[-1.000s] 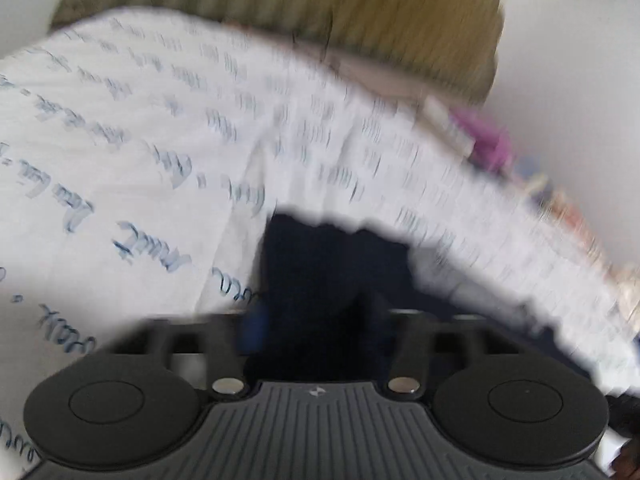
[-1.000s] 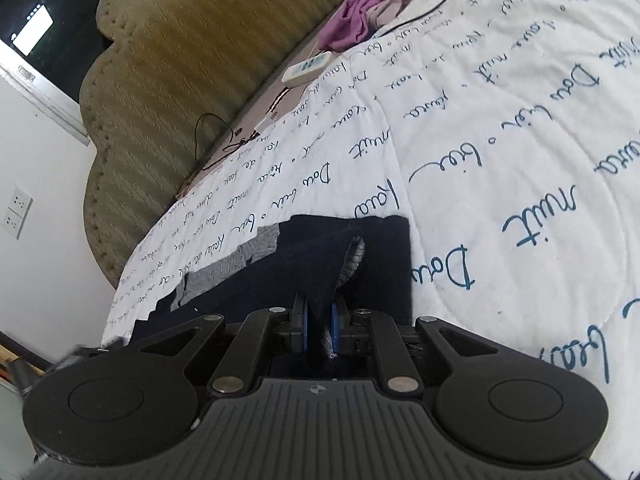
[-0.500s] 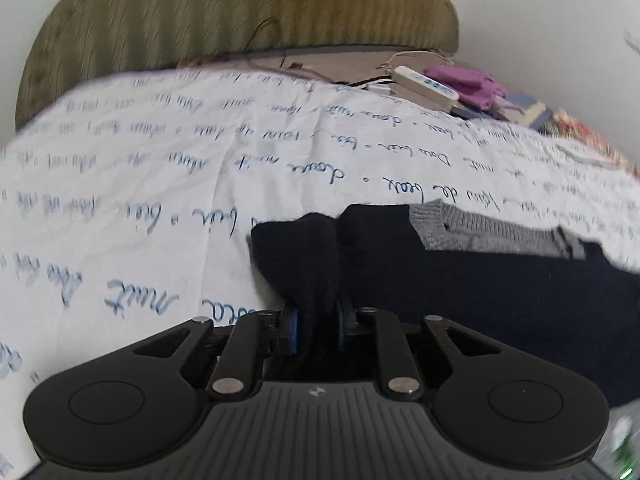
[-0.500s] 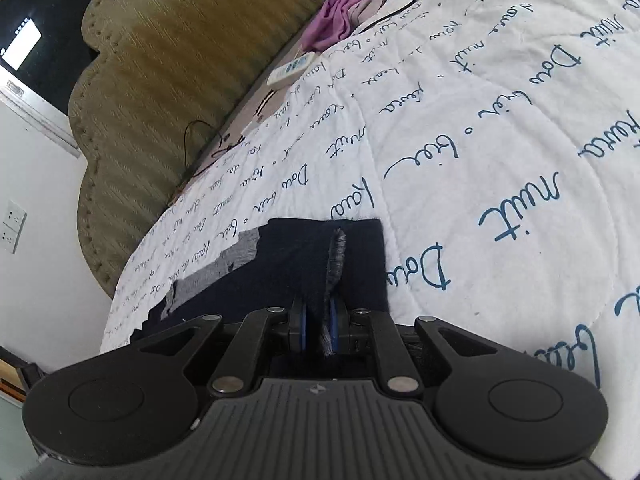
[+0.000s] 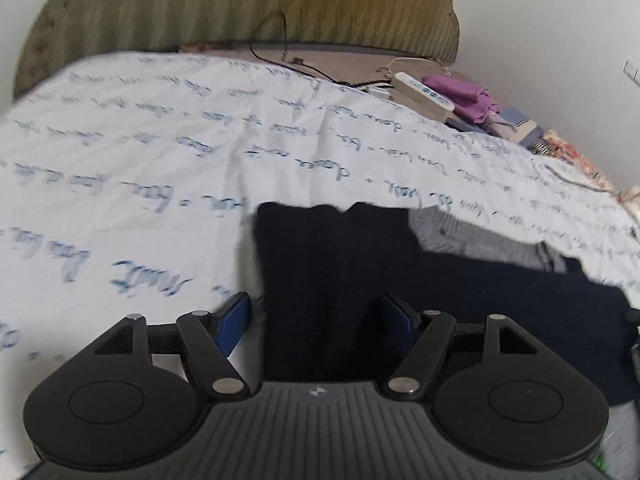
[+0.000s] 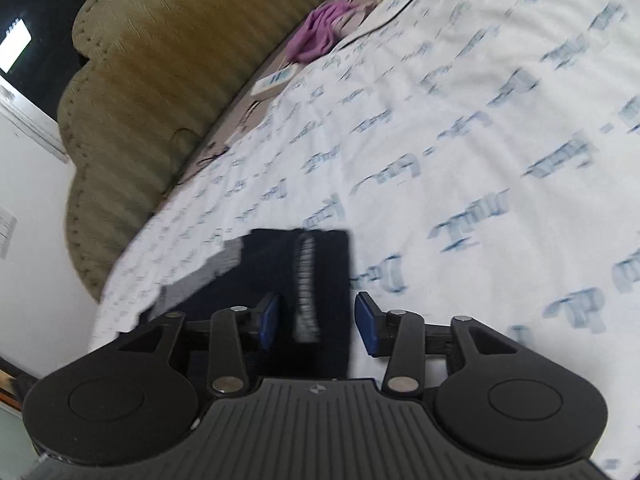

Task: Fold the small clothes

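A dark navy garment (image 5: 332,264) with a grey knit part (image 5: 472,236) lies flat on the white bedspread with blue script (image 5: 160,152). My left gripper (image 5: 316,324) is open, its blue pads either side of the garment's near left edge. In the right wrist view the same navy garment (image 6: 324,276) lies folded, a grey ribbed strip along it and the grey part (image 6: 200,276) to its left. My right gripper (image 6: 318,322) is open just above the garment's near right edge.
A padded olive headboard (image 5: 240,4) runs along the far side of the bed. A white remote (image 5: 424,94), cables and a purple cloth (image 5: 464,92) lie by the far edge, also seen as the purple cloth (image 6: 320,32) in the right wrist view. A white wall stands to the right.
Both grippers were shut on the navy garment half a second ago. Both have opened and let go, and the garment now lies flat on the bedspread.
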